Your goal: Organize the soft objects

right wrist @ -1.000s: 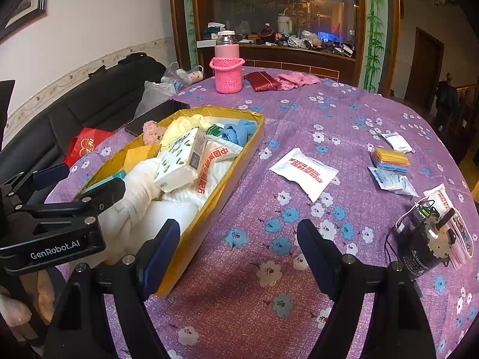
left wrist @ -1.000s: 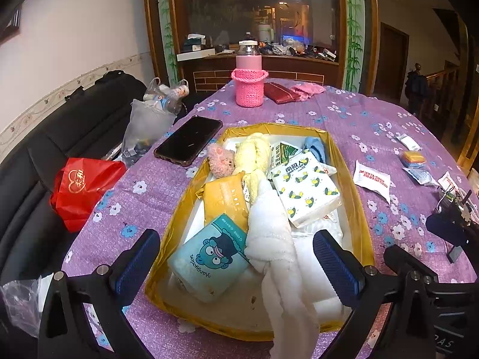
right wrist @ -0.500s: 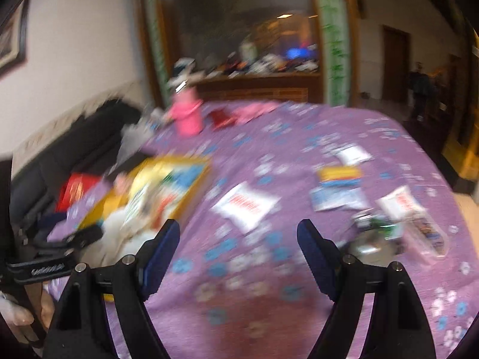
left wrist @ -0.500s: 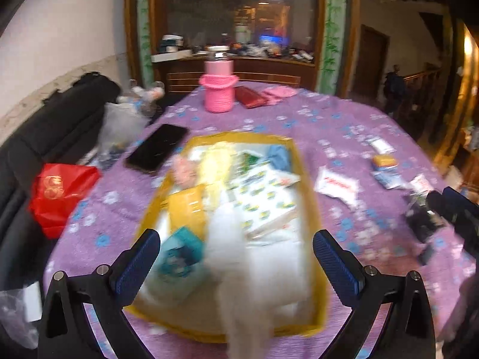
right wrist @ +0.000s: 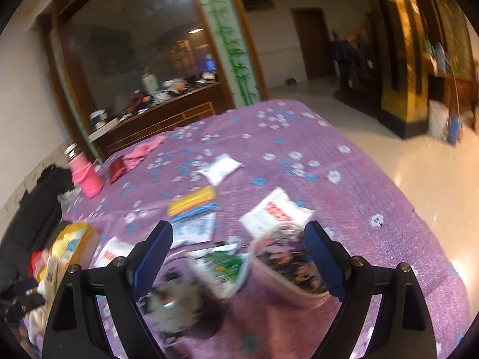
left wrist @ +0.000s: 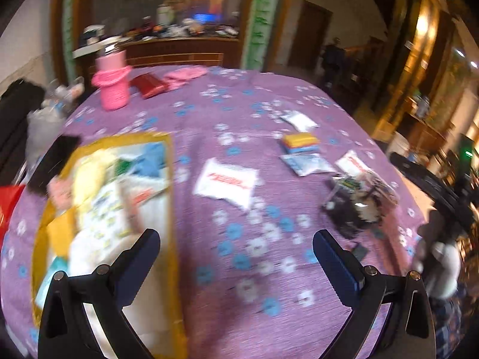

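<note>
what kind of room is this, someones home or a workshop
Most likely a home dining or living area: a table under a purple floral cloth, a cluttered wooden sideboard by the wall, and a black sofa alongside.

Both views were smeared by motion blur.

The yellow tray (left wrist: 172,209) was cut by the lower left edge, its soft contents unreadable. The red print on the white packet (left wrist: 226,182) could not be read; clutter (right wrist: 179,302) at lower centre was shapeless.

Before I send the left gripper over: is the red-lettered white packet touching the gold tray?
Apart. The left wrist view shows bare purple cloth between the white packet and the gold tray. Left gripper hangs open, empty.
</note>
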Demonstrator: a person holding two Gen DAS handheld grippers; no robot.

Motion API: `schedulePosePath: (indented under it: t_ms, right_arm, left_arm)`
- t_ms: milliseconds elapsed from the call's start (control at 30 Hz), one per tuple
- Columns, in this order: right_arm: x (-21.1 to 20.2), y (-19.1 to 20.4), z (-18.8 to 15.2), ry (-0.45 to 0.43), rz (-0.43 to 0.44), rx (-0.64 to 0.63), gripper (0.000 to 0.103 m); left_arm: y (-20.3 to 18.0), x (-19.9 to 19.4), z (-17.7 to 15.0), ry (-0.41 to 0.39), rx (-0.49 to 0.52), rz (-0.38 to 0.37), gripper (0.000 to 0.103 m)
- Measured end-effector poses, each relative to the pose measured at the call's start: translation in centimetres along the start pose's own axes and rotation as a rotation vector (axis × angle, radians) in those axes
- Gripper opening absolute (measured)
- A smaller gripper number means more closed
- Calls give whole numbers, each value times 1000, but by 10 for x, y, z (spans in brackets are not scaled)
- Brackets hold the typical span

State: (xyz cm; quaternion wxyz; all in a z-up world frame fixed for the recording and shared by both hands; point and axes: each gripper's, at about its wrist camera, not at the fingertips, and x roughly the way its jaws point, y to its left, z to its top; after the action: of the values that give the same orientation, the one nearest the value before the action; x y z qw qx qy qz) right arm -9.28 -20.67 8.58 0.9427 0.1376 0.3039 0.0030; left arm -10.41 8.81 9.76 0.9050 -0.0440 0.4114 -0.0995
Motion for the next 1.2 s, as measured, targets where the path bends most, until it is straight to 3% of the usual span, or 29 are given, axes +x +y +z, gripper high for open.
schedulePosePath:
  t_ms: [133, 300, 467, 733, 867, 900, 1000, 1033, 1067, 1200]
  right_arm:
    - [13, -31, 1, 12, -7, 68, 88]
    - [24, -52, -6, 58, 49, 161, 88]
    - [24, -64, -7, 56, 68, 220, 88]
    - [25, -82, -8, 60, 66, 310, 88]
    - [30, -84, -8, 80, 57, 317, 89]
    - [31, -84, -8, 85, 54, 314, 88]
    - [32, -83, -8, 87, 44, 308, 88]
    - [32, -84, -7, 84, 41, 309, 88]
    - [31, -85, -7, 78, 37, 311, 88]
    - [30, -89, -7, 58, 21, 326, 89]
  left_arm:
    - [-27, 15, 15, 20, 65, -32, 103]
    - [-43, 50, 63, -7, 126, -60, 103]
    - [-65, 109, 104, 29, 189, -168, 103]
    - [-119, 203, 126, 107, 423, -166, 103]
    - [-124, 227, 132, 127, 459, -162, 102]
    - [-125, 232, 131, 144, 466, -167, 99]
    - [-131, 244, 124, 220, 482, -148, 63]
    - [-132, 246, 122, 233, 476, -149, 46]
    - [-131, 243, 123, 230, 457, -178, 45]
    - [-128, 227, 126, 196, 406, -163, 41]
